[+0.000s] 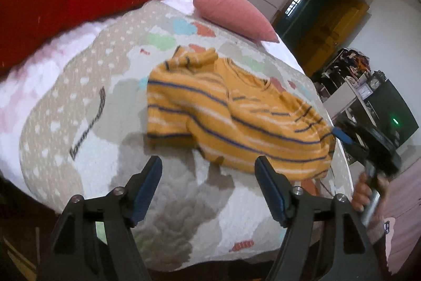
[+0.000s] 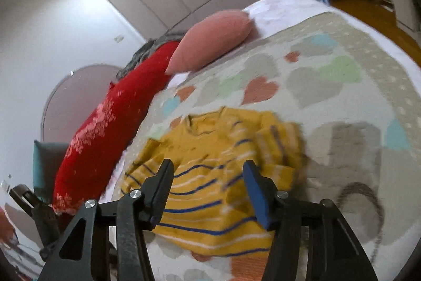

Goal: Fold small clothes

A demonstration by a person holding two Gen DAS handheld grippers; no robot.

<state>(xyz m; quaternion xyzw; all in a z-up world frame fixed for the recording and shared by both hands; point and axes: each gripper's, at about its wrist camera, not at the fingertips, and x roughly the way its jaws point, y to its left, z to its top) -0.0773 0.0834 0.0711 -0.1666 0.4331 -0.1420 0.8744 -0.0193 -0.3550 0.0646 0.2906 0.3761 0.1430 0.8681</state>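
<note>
Heart-print blanket (image 1: 86, 96) under yellow striped shirt (image 1: 231, 112); both hand-held grippers released, writing unreadable

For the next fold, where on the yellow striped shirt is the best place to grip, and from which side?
Probably the yellow striped shirt at its loose near hem corner, approached from the near bed edge. That corner lies flat and free on the heart-print blanket, just ahead of the open left gripper; the far sleeve is bunched.
</note>
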